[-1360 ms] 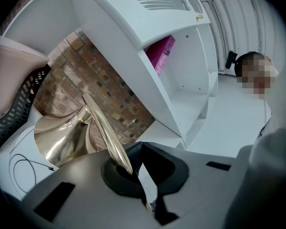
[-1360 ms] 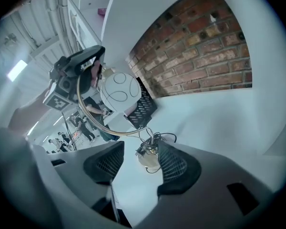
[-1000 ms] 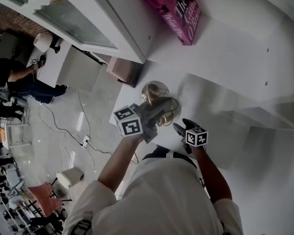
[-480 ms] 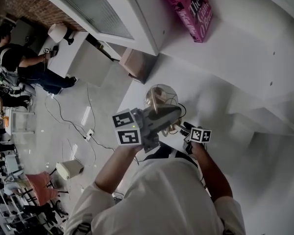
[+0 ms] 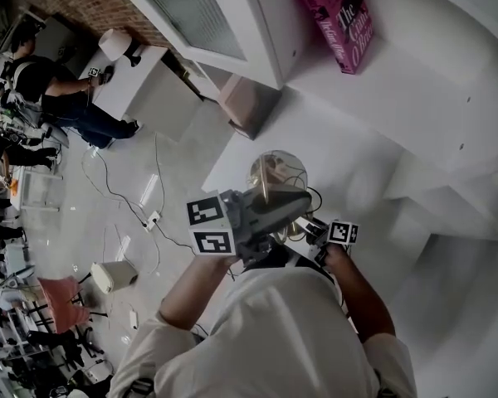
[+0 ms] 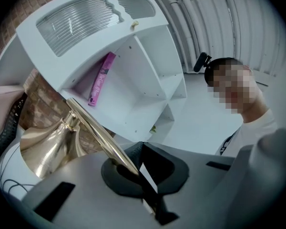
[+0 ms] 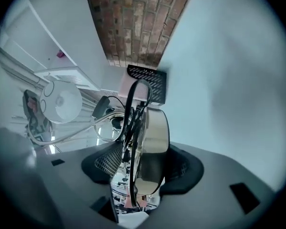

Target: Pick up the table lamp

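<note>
You're holding the table lamp (image 5: 274,172) in both tongs now, out in front of your chest and, by the look of it, clear of the white table (image 5: 357,148) below. The left tongs (image 6: 133,168) are clamped tight on the thin brass stem (image 6: 93,128), which is running away from the jaws at a slant. The right tongs (image 7: 138,173) have just been closing. The round brass base (image 7: 155,128) is sitting edge-on between their pads, seemingly pinched, with the black cord (image 7: 131,109) bunched against one pad.

That's where I'm looking for trouble. A smooth stem in a narrow pinch is likely wanting to spin, so the right side is doing the real steadying. You're better off making sure that pad is biting on metal, not just on cord, before you're trusting it with weight. The cord is trailing in loops, so I'm expecting a snag if you're swinging wide. Lifting both hands together, level and slow, is looking like the safe way to finish.
</note>
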Tool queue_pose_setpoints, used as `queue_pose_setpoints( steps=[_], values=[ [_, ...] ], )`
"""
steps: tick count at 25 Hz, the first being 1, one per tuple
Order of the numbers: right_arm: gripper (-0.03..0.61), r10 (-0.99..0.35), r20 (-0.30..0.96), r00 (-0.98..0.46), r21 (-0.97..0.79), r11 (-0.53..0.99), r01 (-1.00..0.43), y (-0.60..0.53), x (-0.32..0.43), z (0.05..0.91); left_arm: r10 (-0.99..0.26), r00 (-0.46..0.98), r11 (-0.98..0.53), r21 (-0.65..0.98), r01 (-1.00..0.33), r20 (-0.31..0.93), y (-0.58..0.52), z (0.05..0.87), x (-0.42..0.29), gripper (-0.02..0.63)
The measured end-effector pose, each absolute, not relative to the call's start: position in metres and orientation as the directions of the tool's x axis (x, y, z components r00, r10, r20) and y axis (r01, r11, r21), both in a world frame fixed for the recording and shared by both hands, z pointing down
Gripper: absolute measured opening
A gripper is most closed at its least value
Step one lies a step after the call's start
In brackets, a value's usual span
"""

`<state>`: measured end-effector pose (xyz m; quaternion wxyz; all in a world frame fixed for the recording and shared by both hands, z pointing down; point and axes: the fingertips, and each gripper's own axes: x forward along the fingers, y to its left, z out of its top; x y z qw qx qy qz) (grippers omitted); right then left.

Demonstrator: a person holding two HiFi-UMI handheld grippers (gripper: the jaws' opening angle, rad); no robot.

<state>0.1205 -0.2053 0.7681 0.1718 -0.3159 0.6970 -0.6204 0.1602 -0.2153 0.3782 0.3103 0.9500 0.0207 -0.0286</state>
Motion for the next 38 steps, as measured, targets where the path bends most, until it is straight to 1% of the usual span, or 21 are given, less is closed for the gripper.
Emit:
queue_pose_setpoints(
  steps=[5, 8, 15, 24, 32, 38],
  values=[
    [0.196, -0.638, 0.125, -0.76, -0.978, 0.05, -0.203, -0.201, 0.12, 0.761, 0.001, 0.996, -0.82, 0.569, 0.053, -0.091, -0.212, 0.366, 0.157, 0.002],
    [0.169, -0.629, 0.121, -0.768, -0.979, 0.054, -0.198, -0.201, 0.121, 0.763, -0.018, 0.996, -0.828, 0.56, 0.034, -0.088, -0.213, 0.367, 0.153, 0.002],
    [0.16, -0.607, 0.108, -0.788, -0.983, 0.051, -0.175, -0.19, 0.115, 0.764, -0.1, 0.991, -0.831, 0.555, -0.036, -0.086, -0.207, 0.37, 0.133, 0.002],
    [0.156, -0.543, 0.098, -0.834, -0.984, 0.071, -0.162, -0.158, 0.074, 0.755, -0.135, 0.99, -0.853, 0.514, -0.093, -0.045, -0.175, 0.365, 0.087, 0.002],
    [0.156, -0.524, 0.116, -0.844, -0.98, 0.078, -0.183, -0.131, 0.023, 0.745, -0.112, 0.991, -0.867, 0.495, -0.06, -0.076, -0.144, 0.355, 0.029, 0.002],
    [0.155, -0.556, 0.133, -0.82, -0.973, 0.085, -0.216, -0.071, -0.029, 0.725, -0.063, 0.992, -0.88, 0.475, -0.001, -0.114, -0.076, 0.333, -0.032, 0.002]
  ],
)
